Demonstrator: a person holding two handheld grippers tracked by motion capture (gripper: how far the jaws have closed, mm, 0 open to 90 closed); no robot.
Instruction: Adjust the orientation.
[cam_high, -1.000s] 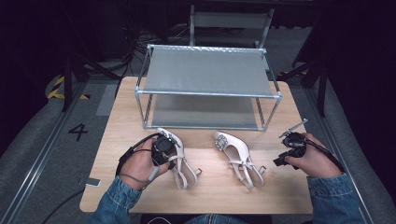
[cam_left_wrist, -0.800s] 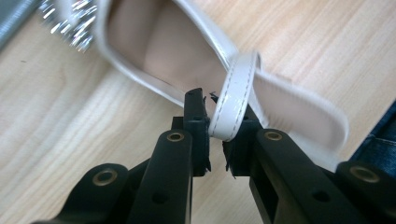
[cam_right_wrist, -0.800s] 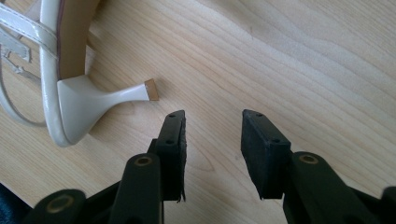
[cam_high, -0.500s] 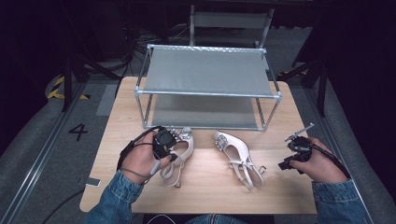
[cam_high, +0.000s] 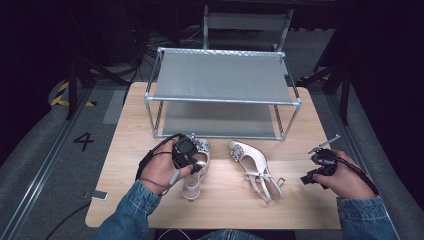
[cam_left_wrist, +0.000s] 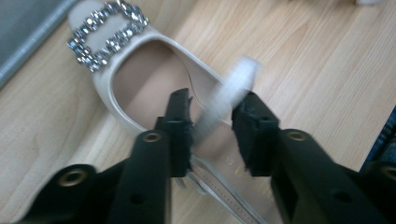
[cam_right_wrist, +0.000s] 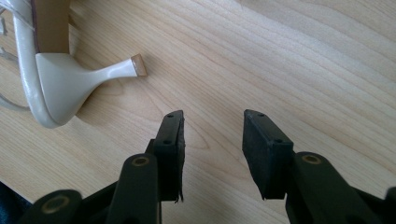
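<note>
Jaws of the left gripper (cam_left_wrist: 212, 116) are just opening, releasing the strap of the cream leather heeled shoe with crystal buckle (cam_high: 196, 162), now standing upright at six o'clock of the grey metal rack (cam_high: 222, 80); right gripper (cam_right_wrist: 212, 135) is hovering with jaws apart

High view overhead, facing forward; gripper views close, sharing table (cam_high: 225, 200).

We see a two-tier rack (cam_high: 222, 80) standing at the far side of the table (cam_high: 130, 120). In front of it lie two shoes: the left shoe (cam_high: 196, 167) upright under our left claw (cam_high: 192, 167), the right shoe (cam_high: 255, 170) on its side just beside it. Our right claw (cam_high: 312, 175) hovers well apart, near the table's right edge.
</note>
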